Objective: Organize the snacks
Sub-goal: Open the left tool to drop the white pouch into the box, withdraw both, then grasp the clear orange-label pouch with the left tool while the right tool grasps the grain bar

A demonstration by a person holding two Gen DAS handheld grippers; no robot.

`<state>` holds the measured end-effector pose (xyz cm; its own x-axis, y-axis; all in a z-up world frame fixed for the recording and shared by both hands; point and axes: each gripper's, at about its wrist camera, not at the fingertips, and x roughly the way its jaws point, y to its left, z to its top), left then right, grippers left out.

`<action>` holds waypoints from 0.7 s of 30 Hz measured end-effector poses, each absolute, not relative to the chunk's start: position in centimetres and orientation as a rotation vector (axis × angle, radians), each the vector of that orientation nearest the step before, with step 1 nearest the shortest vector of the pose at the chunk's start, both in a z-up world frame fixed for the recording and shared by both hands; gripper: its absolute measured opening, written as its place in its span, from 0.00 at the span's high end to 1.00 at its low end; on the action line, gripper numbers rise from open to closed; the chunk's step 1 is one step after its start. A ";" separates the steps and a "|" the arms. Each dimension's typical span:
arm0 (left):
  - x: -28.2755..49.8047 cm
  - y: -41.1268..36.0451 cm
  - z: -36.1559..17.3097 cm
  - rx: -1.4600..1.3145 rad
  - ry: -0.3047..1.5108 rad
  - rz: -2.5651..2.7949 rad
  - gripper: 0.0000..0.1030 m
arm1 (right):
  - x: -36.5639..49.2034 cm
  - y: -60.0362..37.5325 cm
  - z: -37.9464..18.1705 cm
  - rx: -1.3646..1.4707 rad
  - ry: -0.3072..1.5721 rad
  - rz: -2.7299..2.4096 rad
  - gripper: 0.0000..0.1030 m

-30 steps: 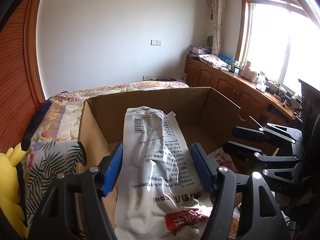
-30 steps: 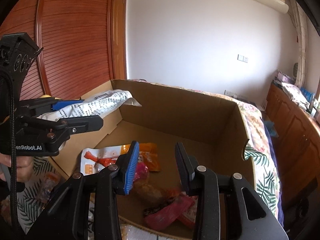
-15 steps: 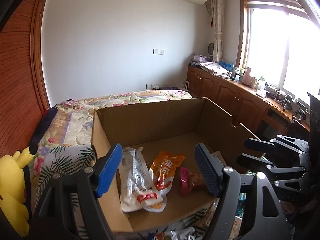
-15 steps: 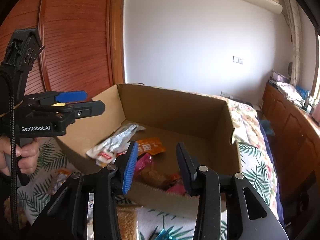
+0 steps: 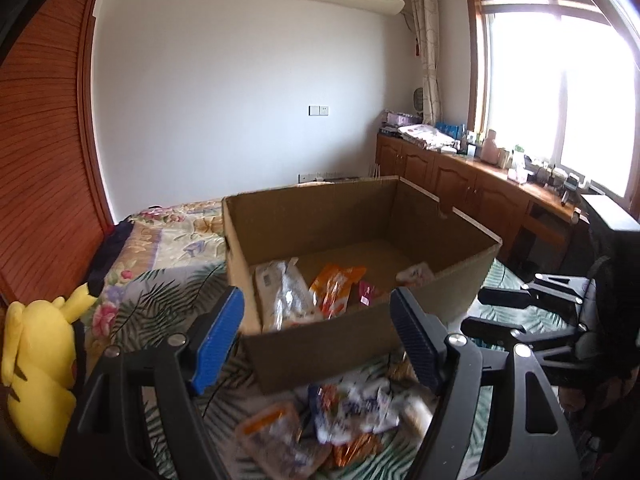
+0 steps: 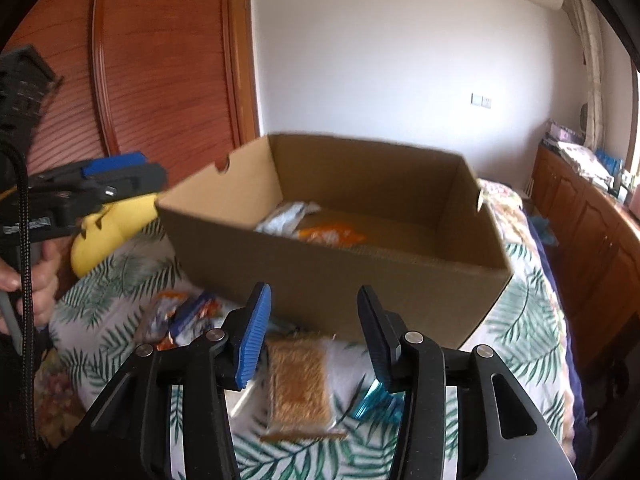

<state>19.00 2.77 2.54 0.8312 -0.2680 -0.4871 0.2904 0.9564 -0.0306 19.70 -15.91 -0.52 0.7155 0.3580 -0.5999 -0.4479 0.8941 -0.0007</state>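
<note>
Looking through the left wrist view: left gripper gapes empty above loose crinkly snack packets, short of the open brown cardboard box.

Right wrist view: right gripper, jaws apart, sits nearest the flat brown rectangular snack pack, lengthwise between its fingers.

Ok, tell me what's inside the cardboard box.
Inside the cardboard box: a white packet, an orange packet, a pink one and another by the right wall. The near wall hides their lower ends.
</note>
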 end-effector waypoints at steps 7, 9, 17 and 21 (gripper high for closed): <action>17.6 4.5 -1.1 0.038 0.595 -0.271 0.26 | 19.4 -15.2 -4.0 -0.157 0.715 0.447 0.52; 17.8 5.1 -2.4 0.024 0.628 -0.255 0.26 | 19.5 -14.9 -5.0 -0.154 0.739 0.449 0.50; 18.9 5.9 -6.3 0.012 0.746 -0.221 0.26 | 20.4 -14.4 -7.2 -0.143 0.804 0.446 0.40; 19.7 5.9 -7.6 0.005 0.786 -0.219 0.26 | 20.8 -14.1 -8.0 -0.153 0.833 0.437 0.38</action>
<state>19.69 5.90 -7.59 0.6851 -0.1940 -0.7021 0.1974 0.9773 -0.0773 20.82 -14.10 -7.99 0.5903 0.3150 -0.7432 -0.4330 0.9006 0.0378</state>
